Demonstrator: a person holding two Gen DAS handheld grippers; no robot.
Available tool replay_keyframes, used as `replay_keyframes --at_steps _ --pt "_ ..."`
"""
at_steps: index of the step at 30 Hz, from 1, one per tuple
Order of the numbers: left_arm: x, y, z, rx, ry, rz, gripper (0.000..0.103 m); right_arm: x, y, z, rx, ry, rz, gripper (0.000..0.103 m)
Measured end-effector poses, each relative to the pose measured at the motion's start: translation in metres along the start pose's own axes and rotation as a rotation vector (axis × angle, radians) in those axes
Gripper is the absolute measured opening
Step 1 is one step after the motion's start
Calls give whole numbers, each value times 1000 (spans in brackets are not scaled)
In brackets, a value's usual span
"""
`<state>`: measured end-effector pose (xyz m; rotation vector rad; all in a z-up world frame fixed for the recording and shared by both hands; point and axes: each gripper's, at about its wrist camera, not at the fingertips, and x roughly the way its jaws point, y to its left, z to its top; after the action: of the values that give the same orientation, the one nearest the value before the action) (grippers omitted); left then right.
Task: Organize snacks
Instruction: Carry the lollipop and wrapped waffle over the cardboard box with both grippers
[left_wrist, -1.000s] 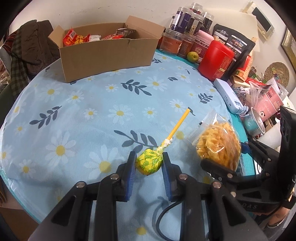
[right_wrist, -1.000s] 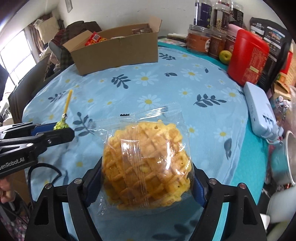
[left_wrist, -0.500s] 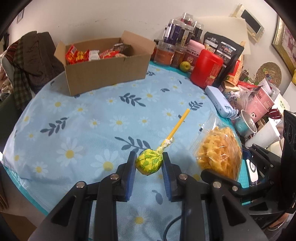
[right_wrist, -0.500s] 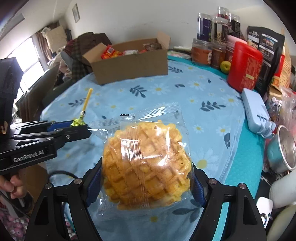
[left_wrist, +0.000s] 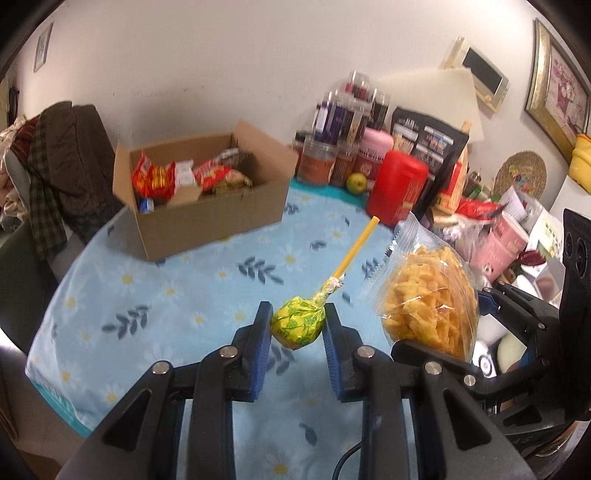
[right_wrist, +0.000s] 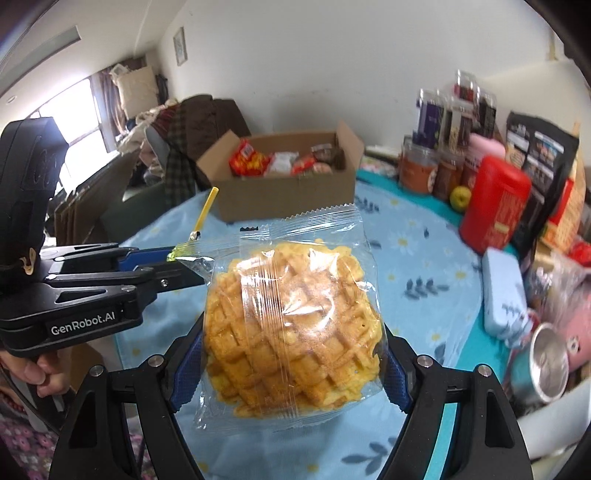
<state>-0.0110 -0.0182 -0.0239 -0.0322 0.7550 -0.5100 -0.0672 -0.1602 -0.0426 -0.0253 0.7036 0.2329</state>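
Observation:
My left gripper (left_wrist: 297, 325) is shut on a lollipop (left_wrist: 298, 323) in a yellow-green wrapper, its yellow stick (left_wrist: 356, 247) slanting up and away. My right gripper (right_wrist: 293, 347) is shut on a clear bag holding a golden waffle-patterned pastry (right_wrist: 291, 332); the same pastry bag (left_wrist: 430, 299) hangs at the right of the left wrist view. Both are held in the air above the blue daisy tablecloth (left_wrist: 177, 295). At the far side of the table stands an open cardboard box (left_wrist: 207, 206) with several snack packets inside, also the cardboard box (right_wrist: 284, 192) in the right wrist view.
Jars (left_wrist: 332, 147), a red canister (left_wrist: 397, 188), a green apple (left_wrist: 356, 182) and dark bags crowd the table's far right. A light-blue case (right_wrist: 504, 291) and a steel cup (right_wrist: 546, 365) sit at the right edge. Clothes drape over a chair (left_wrist: 62, 170) at left.
Both grippers have risen with their snacks and tipped up, so the table looks farther below and more of the box's inside and the wall shows.

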Motion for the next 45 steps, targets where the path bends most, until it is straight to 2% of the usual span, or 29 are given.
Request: replay_keyframes --at_steps 13,21,35,45 --pt "-13 6 62 29 -128 1 27 -12 -6 68 -38 -129 17 80" --pt "-2 24 106 32 -180 3 27 3 -12 116 -67 -168 28 80" --pt "54 72 173 26 -181 55 27 73 -27 193 -107 -177 41 80" --pt "101 110 207 17 -157 139 27 136 -36 231 -134 -144 56 80"
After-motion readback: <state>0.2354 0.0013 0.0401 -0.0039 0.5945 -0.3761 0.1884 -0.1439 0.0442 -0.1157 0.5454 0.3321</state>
